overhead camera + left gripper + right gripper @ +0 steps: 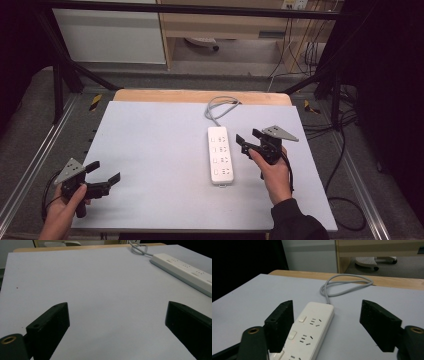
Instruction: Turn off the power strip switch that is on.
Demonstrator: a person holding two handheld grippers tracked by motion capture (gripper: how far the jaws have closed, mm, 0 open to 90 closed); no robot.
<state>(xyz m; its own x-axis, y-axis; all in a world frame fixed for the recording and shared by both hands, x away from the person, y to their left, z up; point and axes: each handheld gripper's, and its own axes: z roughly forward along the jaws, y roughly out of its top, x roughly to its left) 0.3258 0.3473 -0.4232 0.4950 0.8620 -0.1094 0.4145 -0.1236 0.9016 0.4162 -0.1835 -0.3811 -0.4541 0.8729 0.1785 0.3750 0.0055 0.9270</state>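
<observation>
On the grey counter (150, 150) the power strip (220, 155) lies untouched, right gripper (248, 141) and left gripper (105, 175) both open-jawed, holding nothing.

Left gripper (117, 327) wide apart over bare table (100, 285); power strip (185, 271) far right, cable (138, 248) behind.

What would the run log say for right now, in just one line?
right tool: open, beside white power strip, not touching | left tool: open, nothing between jaws | grey cord: looped at table's far edge

place: lab | signs: black frame rig (60, 75), loose floor cables (345, 150), bare worktable (150, 150)
</observation>
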